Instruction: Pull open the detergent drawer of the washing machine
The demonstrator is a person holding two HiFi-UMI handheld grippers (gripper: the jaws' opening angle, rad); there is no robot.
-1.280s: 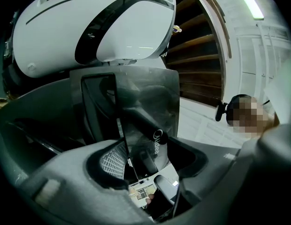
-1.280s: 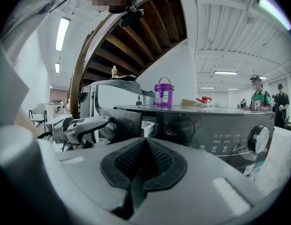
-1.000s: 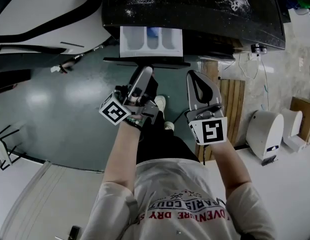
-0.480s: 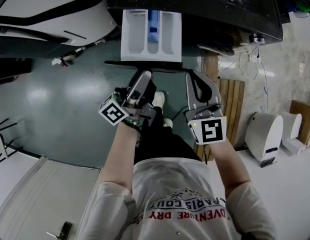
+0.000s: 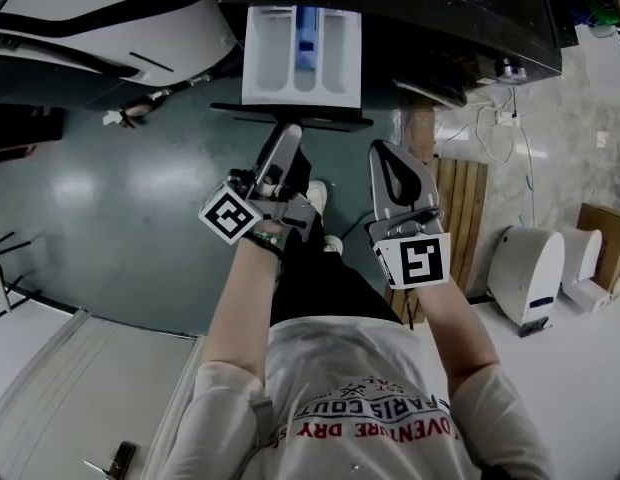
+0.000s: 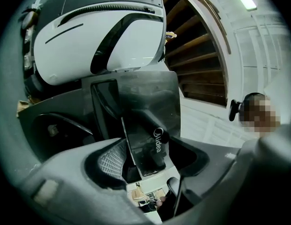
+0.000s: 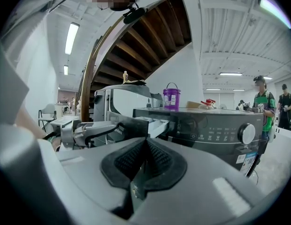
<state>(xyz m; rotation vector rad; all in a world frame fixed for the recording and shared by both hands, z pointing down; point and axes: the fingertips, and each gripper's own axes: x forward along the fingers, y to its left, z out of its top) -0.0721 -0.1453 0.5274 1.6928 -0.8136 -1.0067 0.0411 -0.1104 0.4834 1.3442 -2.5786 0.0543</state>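
Observation:
The white detergent drawer (image 5: 275,63), with a blue insert, stands pulled out of the dark washing machine (image 5: 440,28). Its dark front panel (image 5: 290,118) sits between the jaws of my left gripper (image 5: 288,133). In the left gripper view the panel (image 6: 148,144) lies close to the left pad (image 6: 112,158), with a dark gap on the right side. These jaws are opening. My right gripper (image 5: 392,153) hangs to the right of the drawer, below the machine's front, shut and empty. Its pads (image 7: 136,161) meet in the right gripper view, which also shows the drawer (image 7: 157,123).
A white and black appliance (image 5: 110,18) stands left of the washing machine. Wooden planks (image 5: 460,218) and white devices (image 5: 530,268) are on the floor at the right. A purple container (image 7: 172,96) rests on the machine's top. People (image 7: 264,102) stand far behind.
The drawer has slid farther out of the machine with my left gripper at its front panel. The right gripper has kept its place beside it, still shut.

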